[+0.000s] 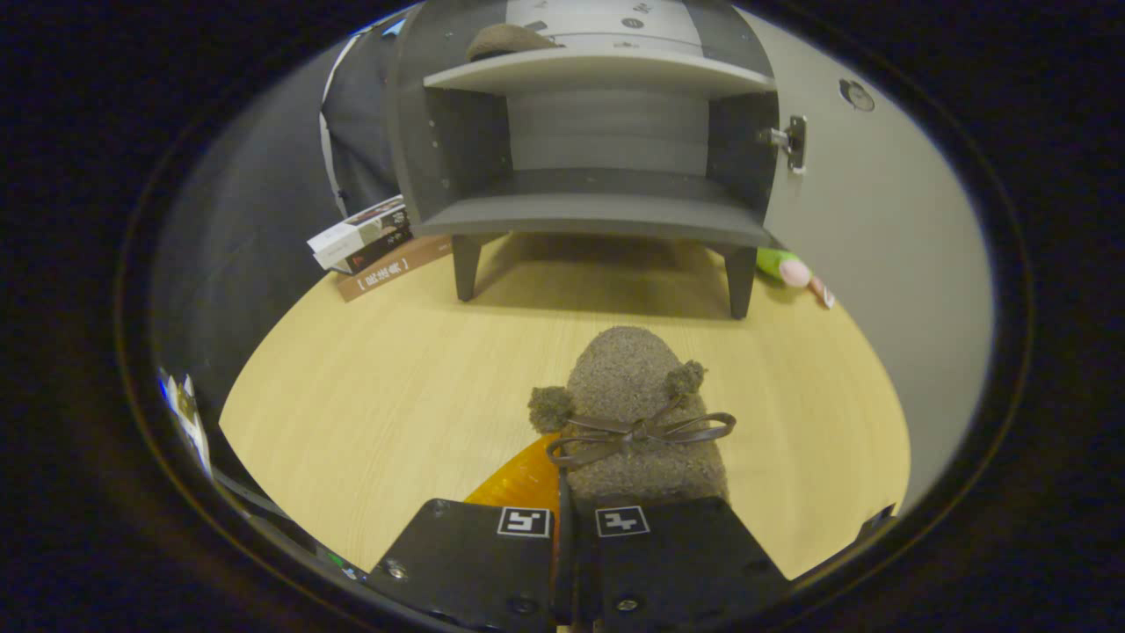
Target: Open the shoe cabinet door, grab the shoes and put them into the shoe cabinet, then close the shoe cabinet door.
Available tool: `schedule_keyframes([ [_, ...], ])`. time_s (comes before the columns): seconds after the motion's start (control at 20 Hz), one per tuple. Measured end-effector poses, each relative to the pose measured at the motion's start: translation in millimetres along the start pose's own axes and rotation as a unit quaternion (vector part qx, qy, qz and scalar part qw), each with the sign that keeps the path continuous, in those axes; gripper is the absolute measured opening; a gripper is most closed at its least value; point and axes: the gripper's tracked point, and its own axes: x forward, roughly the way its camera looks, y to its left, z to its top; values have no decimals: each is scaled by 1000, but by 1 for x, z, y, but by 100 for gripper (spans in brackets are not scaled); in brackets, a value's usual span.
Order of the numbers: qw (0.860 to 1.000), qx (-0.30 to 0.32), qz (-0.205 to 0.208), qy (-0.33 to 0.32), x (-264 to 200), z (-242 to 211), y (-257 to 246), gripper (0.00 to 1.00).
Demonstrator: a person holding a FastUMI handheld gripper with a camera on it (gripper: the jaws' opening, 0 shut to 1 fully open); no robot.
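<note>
I am in a staged booth got up as a home hallway: a small grey shoe cabinet [598,132] on stubby legs stands at twelve o'clock on a pale wood floor [369,387], its door [870,229] swung open at two, books [373,246] stacked at ten, dark cloth [237,229] hanging behind

shoe [646,422] heel: hidden behind the gripper [573,527] fingers; their grip on it cannot be told
second shoe [508,40] on the upper shelf [598,70]: only partly seen
shoe cabinet [598,132] top: cut off
book [391,268] lettering: too small
green toy [787,266]: partly behind cabinet leg [740,281]
</note>
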Motion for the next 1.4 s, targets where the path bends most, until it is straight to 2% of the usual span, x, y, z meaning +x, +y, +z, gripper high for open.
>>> schedule_keyframes([
  [0.45,994,-13,10,-104,-128,104,17,6],
  [0.8,983,-21,-1,-182,-195,213,22,6],
  [1.1,971,-25,-18,-235,-197,311,19,6],
  [1.4,966,-15,-34,-254,-143,398,4,6],
])
